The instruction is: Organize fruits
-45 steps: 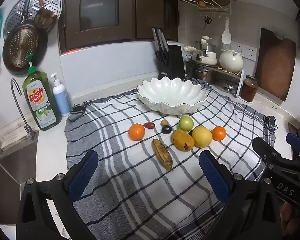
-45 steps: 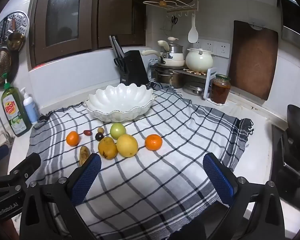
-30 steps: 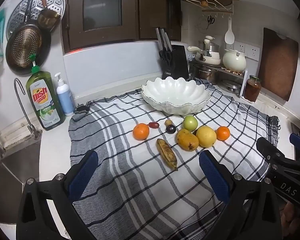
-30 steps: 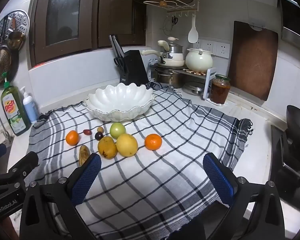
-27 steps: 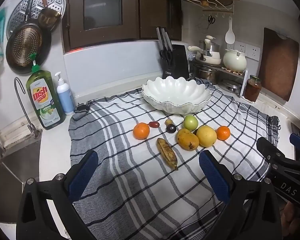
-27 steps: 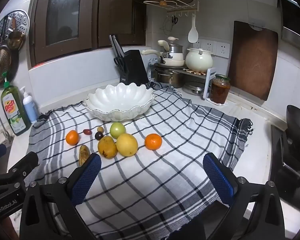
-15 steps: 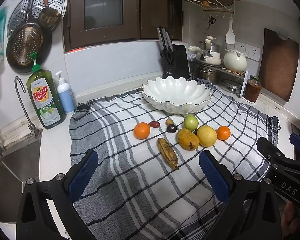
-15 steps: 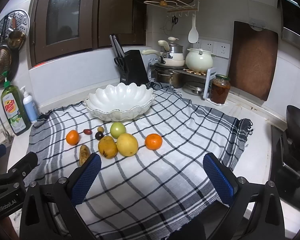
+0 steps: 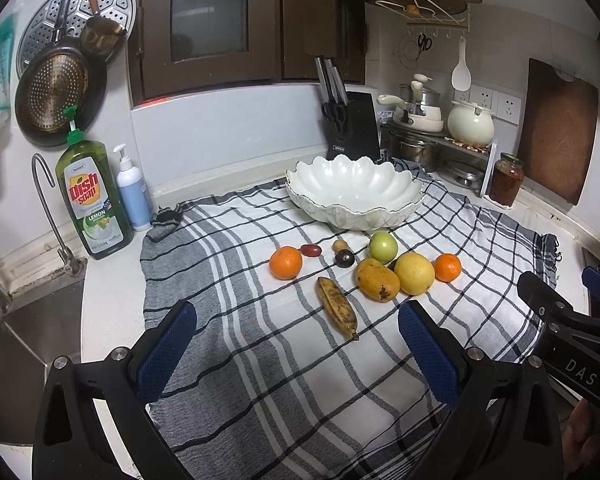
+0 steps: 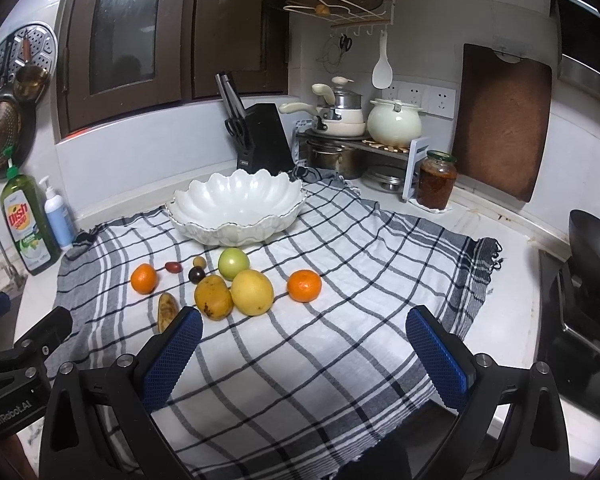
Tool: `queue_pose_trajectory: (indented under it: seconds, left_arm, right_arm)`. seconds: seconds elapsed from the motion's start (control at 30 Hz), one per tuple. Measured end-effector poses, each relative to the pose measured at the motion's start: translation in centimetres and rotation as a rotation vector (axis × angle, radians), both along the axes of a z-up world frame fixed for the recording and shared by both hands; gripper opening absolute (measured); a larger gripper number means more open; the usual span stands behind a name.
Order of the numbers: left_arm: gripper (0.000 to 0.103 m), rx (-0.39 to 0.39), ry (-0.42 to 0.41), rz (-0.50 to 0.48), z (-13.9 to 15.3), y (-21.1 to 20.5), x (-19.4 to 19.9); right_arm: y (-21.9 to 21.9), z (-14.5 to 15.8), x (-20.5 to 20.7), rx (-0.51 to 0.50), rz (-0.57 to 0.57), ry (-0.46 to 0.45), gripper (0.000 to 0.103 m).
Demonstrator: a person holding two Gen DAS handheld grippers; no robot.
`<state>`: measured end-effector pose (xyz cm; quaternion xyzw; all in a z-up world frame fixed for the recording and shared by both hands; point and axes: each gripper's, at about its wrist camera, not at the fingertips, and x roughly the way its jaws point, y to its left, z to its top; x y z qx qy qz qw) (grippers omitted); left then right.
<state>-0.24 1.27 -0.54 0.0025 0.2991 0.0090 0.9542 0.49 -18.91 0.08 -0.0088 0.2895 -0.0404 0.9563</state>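
slightly farther back from fruits than 1.5 s ago. left gripper [image 9: 296, 340] and right gripper [image 10: 302, 340] fingers spread, empty. fruits loose on cloth [image 9: 284, 364] before empty bowl [image 9: 354, 194]. risk: round mandarin [image 10: 304, 285] rolling off bench if nudged; soft banana [image 9: 337, 307] bruising under squeeze.

Glossy, seemingly ceramic bowl [image 9: 356, 196]; woven cloth [image 9: 284, 364]

Left tool [image 9: 296, 354], right tool [image 10: 304, 354]: black frames; blue textured pads; silver screws
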Motion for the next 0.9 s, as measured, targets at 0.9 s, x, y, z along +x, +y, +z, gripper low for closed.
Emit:
queue_pose_trajectory:
  seconds: [0.9]
  left_arm:
    - [0.103,0.001,-0.004,0.001,0.26,0.03,-0.10]
  right_arm:
    - [-0.30,0.46,-0.37,0.001,-0.001,-0.011,0.103]
